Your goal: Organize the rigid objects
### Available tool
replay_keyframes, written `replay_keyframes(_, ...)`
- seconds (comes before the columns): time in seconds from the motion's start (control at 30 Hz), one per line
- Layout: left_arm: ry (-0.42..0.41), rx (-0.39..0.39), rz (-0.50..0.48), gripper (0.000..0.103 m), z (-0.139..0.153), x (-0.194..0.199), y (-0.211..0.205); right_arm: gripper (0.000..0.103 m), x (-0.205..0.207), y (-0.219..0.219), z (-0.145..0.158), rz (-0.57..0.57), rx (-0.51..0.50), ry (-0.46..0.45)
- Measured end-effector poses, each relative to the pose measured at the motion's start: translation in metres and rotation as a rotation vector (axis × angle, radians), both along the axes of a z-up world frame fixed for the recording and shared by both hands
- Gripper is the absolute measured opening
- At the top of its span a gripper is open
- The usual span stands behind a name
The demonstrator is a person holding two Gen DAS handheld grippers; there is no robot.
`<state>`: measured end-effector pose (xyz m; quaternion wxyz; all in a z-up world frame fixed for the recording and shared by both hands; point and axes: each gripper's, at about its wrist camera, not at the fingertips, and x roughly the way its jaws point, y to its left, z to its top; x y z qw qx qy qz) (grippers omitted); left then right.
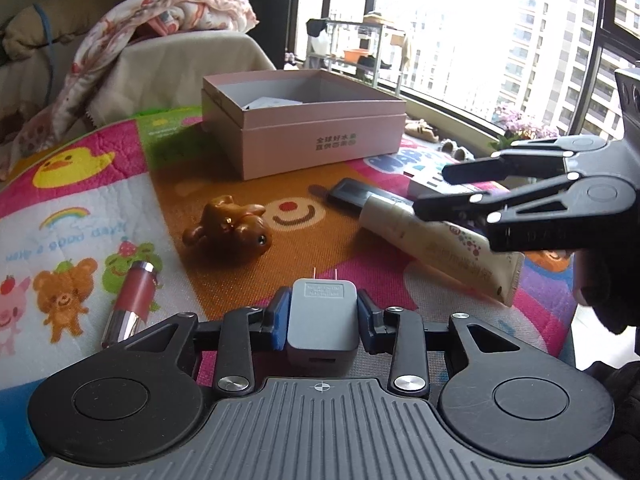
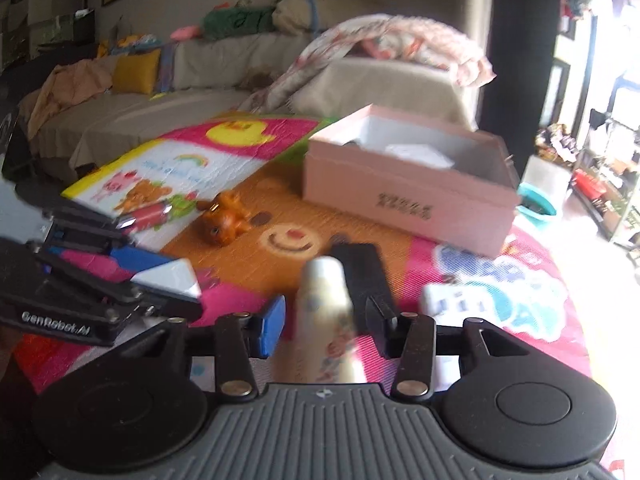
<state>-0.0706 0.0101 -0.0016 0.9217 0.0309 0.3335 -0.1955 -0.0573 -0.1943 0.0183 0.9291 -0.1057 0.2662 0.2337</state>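
Note:
My left gripper (image 1: 322, 304) is shut on a small grey plug charger (image 1: 322, 324), prongs pointing away, just above the play mat (image 1: 224, 288). In the right wrist view the left gripper (image 2: 168, 280) shows at the left with the charger (image 2: 180, 276) in it. A cream tube (image 2: 326, 312) lies on the mat between my right gripper's (image 2: 326, 316) open fingers, with a gap on each side. From the left wrist view, the right gripper (image 1: 434, 188) hovers over that tube (image 1: 440, 248). An open pink box (image 1: 304, 136) stands behind.
On the mat lie a brown toy dog (image 1: 232, 224), a red and silver cylinder (image 1: 132, 300), a black flat device (image 1: 352, 192) and a white boxy item (image 2: 444, 300). A sofa with blankets (image 2: 200, 64) is beyond the mat. Windows (image 1: 500, 20) lie far right.

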Motion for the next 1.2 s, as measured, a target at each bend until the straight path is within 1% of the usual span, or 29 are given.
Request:
replay_keyframes(0.03, -0.002, 0.000, 0.001, 0.039, 0.000, 0.000, -0.001, 0.056, 0.001, -0.006, 0.002, -0.032, 0.000, -0.022)
replay_keyframes(0.1, -0.005, 0.007, -0.001, 0.038, 0.000, 0.000, -0.003, 0.060, 0.006, -0.018, 0.003, -0.101, -0.013, -0.044)
replay_keyframes(0.13, -0.008, 0.011, -0.002, 0.038, 0.000, -0.001, -0.003, 0.060, 0.011, -0.023, 0.001, -0.129, -0.017, -0.035)
replay_keyframes(0.23, -0.009, 0.010, -0.002, 0.038, -0.001, -0.001, -0.003, 0.060, 0.027, -0.039, -0.008, -0.172, 0.000, 0.049)
replay_keyframes(0.33, -0.010, 0.009, 0.000, 0.038, -0.001, -0.001, -0.003, 0.060, 0.039, -0.045, -0.019, -0.198, 0.020, 0.108)
replay_keyframes(0.4, -0.012, 0.013, 0.001, 0.038, -0.001, -0.002, -0.004, 0.060, 0.043, -0.045, -0.023, -0.194, 0.037, 0.124)
replay_keyframes(0.5, -0.013, 0.011, 0.007, 0.038, 0.000, -0.003, -0.003, 0.047, 0.039, -0.041, -0.022, -0.156, 0.013, 0.117)
replay_keyframes(0.6, -0.012, 0.040, -0.007, 0.038, 0.002, -0.006, -0.005, 0.047, 0.030, -0.040, -0.019, -0.117, -0.024, 0.126)
replay_keyframes(0.67, 0.000, 0.054, -0.041, 0.037, 0.004, -0.007, -0.007, 0.047, 0.022, -0.043, -0.014, -0.081, -0.046, 0.146)
replay_keyframes(0.73, 0.020, 0.020, -0.077, 0.037, 0.010, -0.005, -0.007, 0.047, 0.015, -0.050, -0.005, -0.064, -0.040, 0.157)
replay_keyframes(0.8, 0.024, -0.035, -0.114, 0.037, 0.026, 0.004, -0.008, 0.047, 0.011, -0.059, 0.012, -0.065, -0.010, 0.131)
replay_keyframes(0.83, -0.001, -0.048, -0.129, 0.037, 0.039, 0.010, -0.009, 0.047, 0.011, -0.063, 0.023, -0.072, 0.011, 0.106)
replay_keyframes(0.9, -0.086, -0.042, -0.143, 0.037, 0.069, 0.025, -0.013, 0.047, 0.015, -0.069, 0.047, -0.087, 0.055, 0.040)
replay_keyframes(0.93, -0.142, -0.039, -0.141, 0.037, 0.090, 0.038, -0.015, 0.047, 0.020, -0.070, 0.061, -0.098, 0.070, -0.005)
replay_keyframes(0.97, -0.181, -0.043, -0.136, 0.037, 0.105, 0.050, -0.016, 0.047, 0.025, -0.070, 0.075, -0.113, 0.074, -0.062)
replay_keyframes(1.03, -0.245, -0.062, -0.098, 0.037, 0.132, 0.087, -0.018, 0.047, 0.040, -0.064, 0.098, -0.130, 0.070, -0.168)
replay_keyframes(1.1, -0.248, -0.063, -0.049, 0.037, 0.141, 0.126, -0.021, 0.047, 0.065, -0.055, 0.111, -0.146, 0.074, -0.206)
replay_keyframes(1.17, -0.231, -0.072, 0.000, 0.037, 0.138, 0.166, -0.024, 0.047, 0.091, -0.045, 0.113, -0.166, 0.071, -0.204)
replay_keyframes(1.2, -0.214, -0.089, 0.014, 0.037, 0.133, 0.180, -0.024, 0.047, 0.103, -0.042, 0.111, -0.177, 0.071, -0.193)
